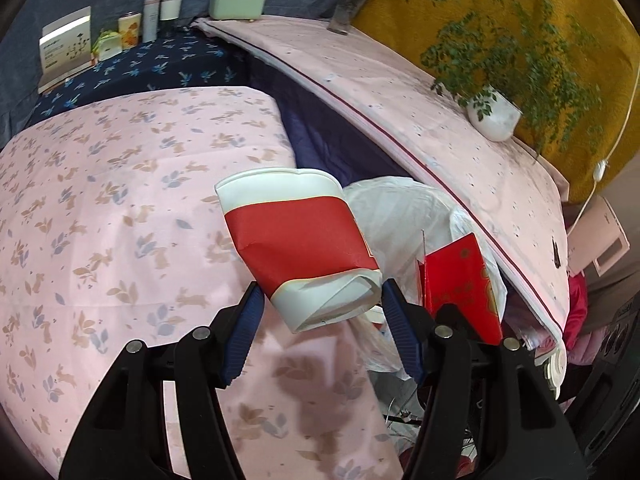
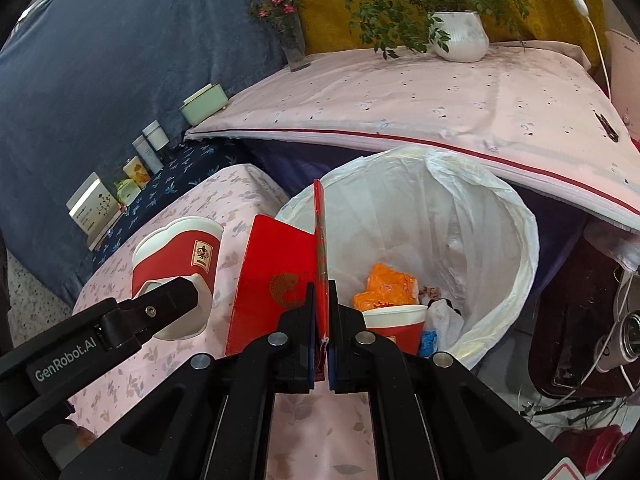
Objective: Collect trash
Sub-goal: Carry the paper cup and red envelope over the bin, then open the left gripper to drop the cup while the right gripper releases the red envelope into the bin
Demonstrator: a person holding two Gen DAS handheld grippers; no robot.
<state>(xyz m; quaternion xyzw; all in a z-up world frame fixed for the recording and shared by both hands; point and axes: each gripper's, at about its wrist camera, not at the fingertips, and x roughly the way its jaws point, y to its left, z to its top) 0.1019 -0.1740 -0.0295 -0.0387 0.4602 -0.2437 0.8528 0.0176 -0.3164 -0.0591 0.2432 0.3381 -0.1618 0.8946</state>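
Observation:
My left gripper (image 1: 320, 312) is shut on a crushed red-and-white paper cup (image 1: 296, 248), its blue pads pressing the cup's base from both sides above the pink floral cloth (image 1: 100, 220). In the right wrist view the same cup (image 2: 180, 252) hangs at the left, with a left finger (image 2: 172, 296) in front of it. My right gripper (image 2: 321, 312) is shut on a folded red card (image 2: 276, 276), held edge-up at the near rim of the bin. The white-lined bin (image 2: 500, 216) holds an orange wrapper (image 2: 388, 284) and another red cup (image 2: 396, 324). From the left wrist, the red card (image 1: 460, 280) and the bin liner (image 1: 400, 216) lie right of the cup.
A higher pink-covered table (image 2: 400, 96) overhangs the bin's far side, with a white plant pot (image 2: 460, 36) and a glass vase (image 2: 294, 44) on it. Boxes and tins (image 1: 132, 28) line the back on a navy cloth. Cables and gear (image 2: 600, 340) crowd the floor to the right.

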